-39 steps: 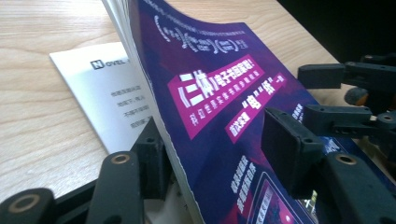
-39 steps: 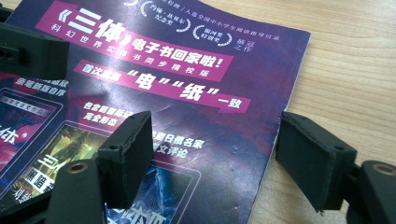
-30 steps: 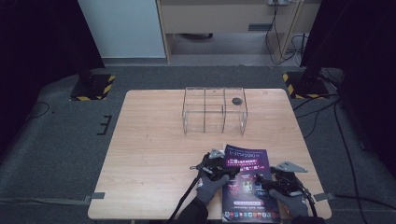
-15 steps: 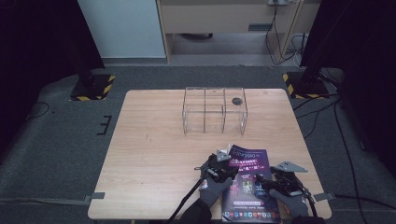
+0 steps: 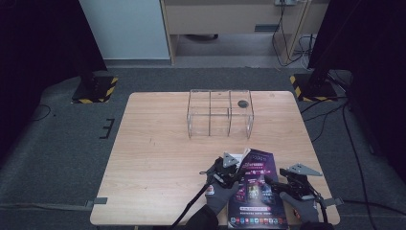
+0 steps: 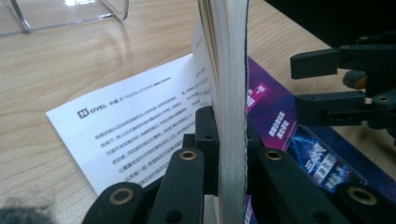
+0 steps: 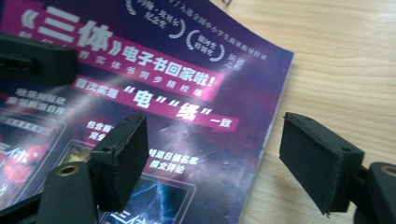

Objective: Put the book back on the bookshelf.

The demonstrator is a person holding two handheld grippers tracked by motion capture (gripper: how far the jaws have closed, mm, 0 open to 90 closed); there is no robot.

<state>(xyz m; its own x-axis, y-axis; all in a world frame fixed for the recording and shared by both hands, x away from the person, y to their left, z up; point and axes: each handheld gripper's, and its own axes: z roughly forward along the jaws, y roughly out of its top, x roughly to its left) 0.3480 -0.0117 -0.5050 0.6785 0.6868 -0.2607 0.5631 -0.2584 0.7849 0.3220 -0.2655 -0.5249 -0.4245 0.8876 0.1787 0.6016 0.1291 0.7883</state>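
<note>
A magazine with a purple cover (image 5: pixel 256 194) lies at the table's near edge, right of centre. My left gripper (image 5: pixel 233 168) is at the magazine's left side, shut on a thick bundle of its pages (image 6: pixel 229 70) and holding them up on edge. Below them a white printed page (image 6: pixel 140 126) lies open on the wood. My right gripper (image 5: pixel 283 184) is open, its jaws low over the right edge of the cover (image 7: pixel 140 93) with nothing between them. The right gripper (image 6: pixel 322 79) also appears across the magazine in the left gripper view.
A clear acrylic rack (image 5: pixel 220 112) with several compartments stands at the table's far middle. A small black round object (image 5: pixel 243 103) sits on or behind it. Bare wood (image 5: pixel 158 153) spreads to the left of the magazine. The table's near edge is close to both hands.
My left gripper has shifted slightly right and up, raising the gripped pages more upright. The right gripper has stayed in place.
</note>
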